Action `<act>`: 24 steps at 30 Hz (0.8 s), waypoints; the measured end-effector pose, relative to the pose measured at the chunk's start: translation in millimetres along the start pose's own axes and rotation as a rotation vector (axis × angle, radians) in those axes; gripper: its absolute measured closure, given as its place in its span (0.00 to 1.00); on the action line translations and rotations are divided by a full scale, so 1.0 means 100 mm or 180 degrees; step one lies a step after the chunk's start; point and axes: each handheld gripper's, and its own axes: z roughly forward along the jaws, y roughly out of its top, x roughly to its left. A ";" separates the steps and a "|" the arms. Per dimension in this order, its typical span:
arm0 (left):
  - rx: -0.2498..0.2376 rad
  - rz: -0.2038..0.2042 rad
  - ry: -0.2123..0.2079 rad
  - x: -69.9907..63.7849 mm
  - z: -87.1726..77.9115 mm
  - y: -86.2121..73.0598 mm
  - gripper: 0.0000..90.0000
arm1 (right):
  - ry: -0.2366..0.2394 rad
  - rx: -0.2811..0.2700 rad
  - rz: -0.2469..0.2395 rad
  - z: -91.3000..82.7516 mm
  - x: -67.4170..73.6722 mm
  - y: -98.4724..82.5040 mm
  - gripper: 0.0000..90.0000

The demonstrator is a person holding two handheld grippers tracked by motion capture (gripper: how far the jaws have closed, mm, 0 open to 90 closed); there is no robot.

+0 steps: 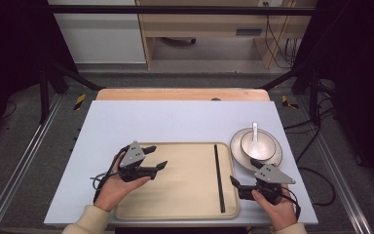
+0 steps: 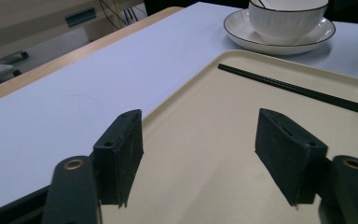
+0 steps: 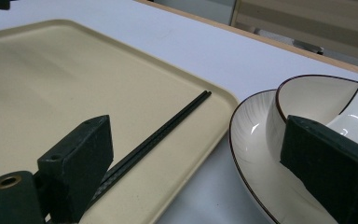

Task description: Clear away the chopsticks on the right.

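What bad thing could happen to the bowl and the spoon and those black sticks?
1. The bowl sits on a plate beside the right gripper, whose jaws are open. A careless bump might slide the bowl or tip out the spoon.
2. The chopsticks lie loose on the tray, close to its right edge. They are thin, so a grab could miss them or roll them off.

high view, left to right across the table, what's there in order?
left gripper → tray → chopsticks → right gripper, with plate, bowl and spoon just behind it.
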 end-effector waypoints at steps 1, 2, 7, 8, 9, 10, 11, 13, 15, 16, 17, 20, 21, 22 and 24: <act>-0.0050 -0.0037 0.0030 0.05 -0.08 -0.03 0.30 | 0.0004 -0.0004 0.0002 0.00 0.00 0.00 0.10; -0.0067 -0.0055 0.0041 0.07 -0.11 -0.05 0.28 | 0.0007 -0.0009 -0.0002 0.00 0.00 0.00 0.10; -0.0180 -0.0119 0.0112 0.18 -0.29 -0.13 0.18 | 0.0000 -0.0036 0.0006 0.00 0.00 0.00 0.09; -0.0210 -0.0122 0.0118 0.20 -0.33 -0.14 0.17 | -0.0004 -0.0040 0.0011 0.00 0.00 0.00 0.09; -0.0229 -0.0126 0.0123 0.22 -0.37 -0.16 0.15 | -0.0007 -0.0041 0.0022 0.00 -0.01 0.00 0.09; -0.0257 -0.0137 0.0128 0.25 -0.40 -0.17 0.13 | -0.0008 -0.0043 0.0026 -0.01 -0.01 0.00 0.09; -0.0278 -0.0144 0.0140 0.27 -0.44 -0.18 0.12 | -0.0010 -0.0046 0.0029 -0.01 -0.01 0.00 0.09; -0.0311 -0.0154 0.0155 0.30 -0.47 -0.19 0.11 | -0.0012 -0.0048 0.0032 -0.01 -0.01 0.00 0.09; -0.0384 -0.0202 0.0208 0.37 -0.57 -0.24 0.09 | -0.0012 -0.0056 0.0045 -0.01 -0.02 0.00 0.09; -0.0407 -0.0217 0.0229 0.39 -0.60 -0.25 0.08 | -0.0013 -0.0056 0.0049 -0.01 -0.02 0.00 0.09; -0.0436 -0.0236 0.0251 0.41 -0.62 -0.27 0.08 | -0.0014 -0.0056 0.0058 -0.01 -0.03 0.00 0.09; -0.0467 -0.0249 0.0280 0.46 -0.67 -0.30 0.07 | -0.0022 -0.0066 0.0060 -0.01 -0.04 0.00 0.09; -0.0481 -0.0257 0.0297 0.48 -0.71 -0.33 0.06 | -0.0025 -0.0069 0.0069 -0.02 -0.04 0.00 0.09; -0.0484 -0.0253 0.0304 0.49 -0.72 -0.34 0.05 | -0.0023 -0.0079 0.0078 -0.02 -0.05 0.00 0.09; -0.0506 -0.0266 0.0331 0.51 -0.76 -0.39 0.05 | -0.0026 -0.0085 0.0088 -0.02 -0.05 0.00 0.09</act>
